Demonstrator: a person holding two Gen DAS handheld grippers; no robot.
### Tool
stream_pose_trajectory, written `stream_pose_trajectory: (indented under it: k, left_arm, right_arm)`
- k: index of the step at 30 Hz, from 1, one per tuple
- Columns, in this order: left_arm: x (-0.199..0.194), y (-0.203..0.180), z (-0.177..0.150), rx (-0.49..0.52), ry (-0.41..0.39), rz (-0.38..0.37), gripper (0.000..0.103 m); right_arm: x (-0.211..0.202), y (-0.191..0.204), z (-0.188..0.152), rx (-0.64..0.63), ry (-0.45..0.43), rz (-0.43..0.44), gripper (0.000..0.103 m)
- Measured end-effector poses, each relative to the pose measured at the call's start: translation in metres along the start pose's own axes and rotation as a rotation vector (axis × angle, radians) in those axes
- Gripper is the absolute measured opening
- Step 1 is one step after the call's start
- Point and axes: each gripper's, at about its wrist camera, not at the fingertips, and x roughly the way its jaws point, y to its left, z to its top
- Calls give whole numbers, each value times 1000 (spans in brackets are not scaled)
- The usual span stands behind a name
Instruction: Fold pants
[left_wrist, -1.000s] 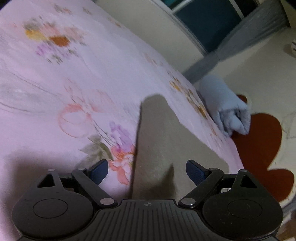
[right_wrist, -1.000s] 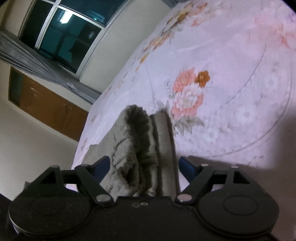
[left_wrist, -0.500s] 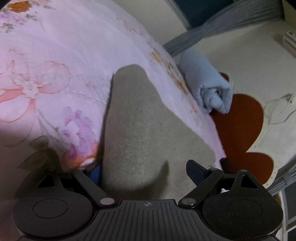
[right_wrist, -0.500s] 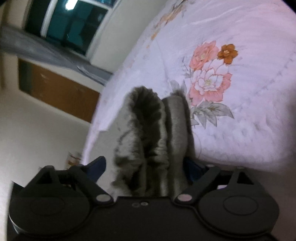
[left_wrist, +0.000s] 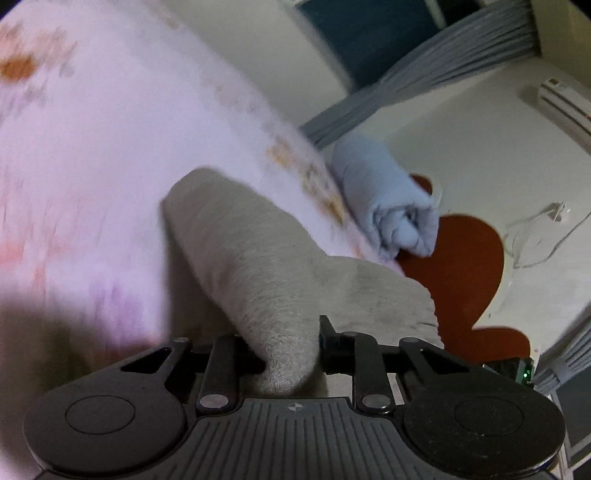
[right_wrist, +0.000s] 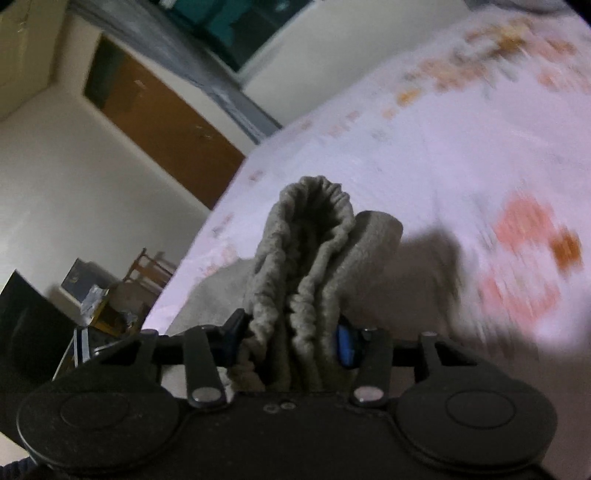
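Observation:
The grey-beige pants lie on a pink floral bedsheet. My left gripper is shut on a plain leg end of the pants, and the cloth rises from the bed into its jaws. My right gripper is shut on the gathered elastic waistband, which stands bunched up between the fingers above the sheet. More of the pants trail off to the left on the bed.
A rolled light-blue towel lies at the bed's edge. Beyond it is a floor with a red-brown mat. The right wrist view shows a wooden door, a curtain and furniture past the bed's left edge.
Both grippers have closed on the pants: the left on the leg end, the right on the waistband. Both have lifted the cloth off the sheet and are moving.

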Motion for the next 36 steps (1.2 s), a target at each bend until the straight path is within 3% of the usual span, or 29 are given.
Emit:
stream_pose_trajectory:
  k: [5,9,11,12,13,14,15,16,19,21,26,29,32,36]
  left_arm:
    - [13,0,64,40,-63,12,24]
    - [49,21,98,35,-46,47,25]
    - [75,40,103,0,-14,80,27]
    - [89,53,101,-9,11,126,41]
    - [101,65,96,0,35,182,50]
    - [104,75,91,7,34,144,49]
    - [100,80,88,8,12,115,49]
    - [94,83,86,-4,-11,109,49]
    - [65,78,77,29,-54,160,56]
    - [40,67,68,72,-106,254,71]
    - [-11,21,18,219,-214,440,77]
    - [-23,3,-8,319,-175,558,78]
    - [-11,-17,-26,443,-93,672,78]
    - [12,-30,-22,494,-30,711,78]
  right_arm:
    - [33,-4,59,-13,-48,59,40]
    - [78,-31,91,28,-47,70,39]
    - [97,-58,89,72,-33,42,39]
    - [110,-76,84,114,-17,-3,40]
    - [121,-90,81,129,7,-71,44]
    - [128,-109,74,177,33,-128,44]
    - [122,-126,67,261,-7,-64,44]
    - [113,-130,65,288,-44,-58,44]
    - [76,-124,59,272,-130,-167,43]
    - [51,-114,56,219,-169,-276,45]
    - [23,-61,39,47,-222,-305,50]
    - [33,-19,31,-99,-211,-331,60]
    - [57,10,25,-226,-165,-365,58]
    - [83,21,22,-251,-138,-419,58]
